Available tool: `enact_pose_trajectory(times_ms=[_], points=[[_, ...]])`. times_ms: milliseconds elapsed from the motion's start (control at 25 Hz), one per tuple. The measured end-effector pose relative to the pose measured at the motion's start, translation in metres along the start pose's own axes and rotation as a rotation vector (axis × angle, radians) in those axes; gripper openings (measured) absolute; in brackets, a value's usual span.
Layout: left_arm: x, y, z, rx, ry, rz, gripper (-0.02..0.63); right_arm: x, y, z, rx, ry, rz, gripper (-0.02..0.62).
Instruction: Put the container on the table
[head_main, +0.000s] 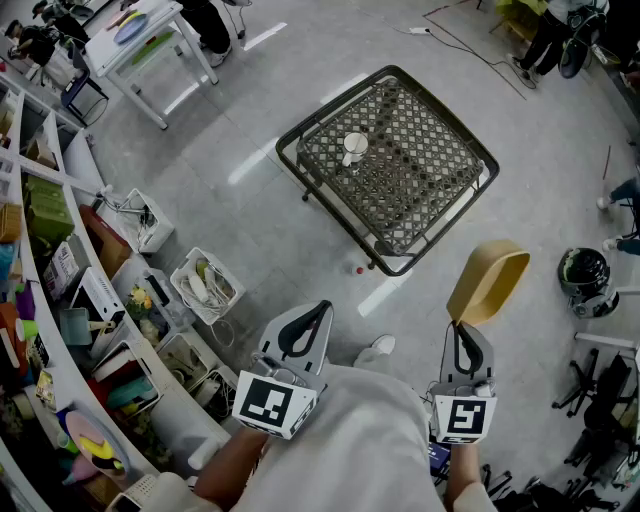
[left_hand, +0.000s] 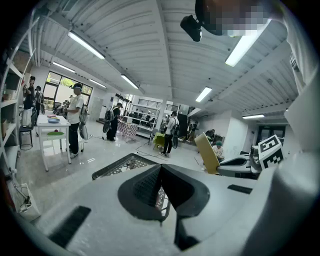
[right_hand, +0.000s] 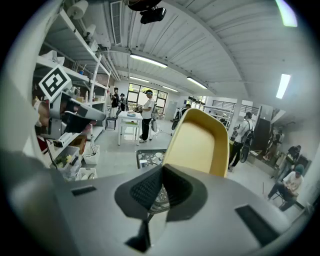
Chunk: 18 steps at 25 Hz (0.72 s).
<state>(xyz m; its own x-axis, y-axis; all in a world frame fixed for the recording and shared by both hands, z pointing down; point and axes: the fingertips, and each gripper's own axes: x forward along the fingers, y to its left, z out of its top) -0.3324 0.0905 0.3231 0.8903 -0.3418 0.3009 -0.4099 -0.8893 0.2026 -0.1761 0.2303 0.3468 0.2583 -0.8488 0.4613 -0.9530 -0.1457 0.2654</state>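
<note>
A yellow container hangs tilted on edge above the floor, just off the near right corner of the black mesh table. My right gripper is shut on the container's lower rim. In the right gripper view the container rises right behind the closed jaws of the right gripper, with the table beyond. My left gripper is shut and holds nothing, short of the table's near side. The left gripper view shows this gripper, the table and the container. A white cup stands on the table.
Crowded shelves line the left side, with white baskets on the floor beside them. A white table stands at the far left. A dark helmet and chair legs are at the right. A small red object lies by the table.
</note>
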Motion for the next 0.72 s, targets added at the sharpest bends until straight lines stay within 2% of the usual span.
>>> enact_pose_trajectory(times_ms=[120, 400, 520, 720], points=[[0.017, -0.044, -0.008, 0.0, 0.015, -0.012, 0.023, -0.027, -0.033, -0.014, 0.072, -0.027, -0.018, 0.021], [0.052, -0.131, -0.008, 0.044, 0.008, -0.029, 0.023, -0.07, -0.095, -0.044, 0.121, -0.133, -0.012, 0.022], [0.066, -0.165, -0.015, 0.056, 0.022, -0.044, 0.023, -0.081, -0.11, -0.052, 0.094, -0.198, 0.032, 0.023], [0.087, -0.216, -0.022, 0.085, 0.026, -0.072, 0.023, -0.096, -0.13, -0.07, 0.1, -0.234, 0.067, 0.021]])
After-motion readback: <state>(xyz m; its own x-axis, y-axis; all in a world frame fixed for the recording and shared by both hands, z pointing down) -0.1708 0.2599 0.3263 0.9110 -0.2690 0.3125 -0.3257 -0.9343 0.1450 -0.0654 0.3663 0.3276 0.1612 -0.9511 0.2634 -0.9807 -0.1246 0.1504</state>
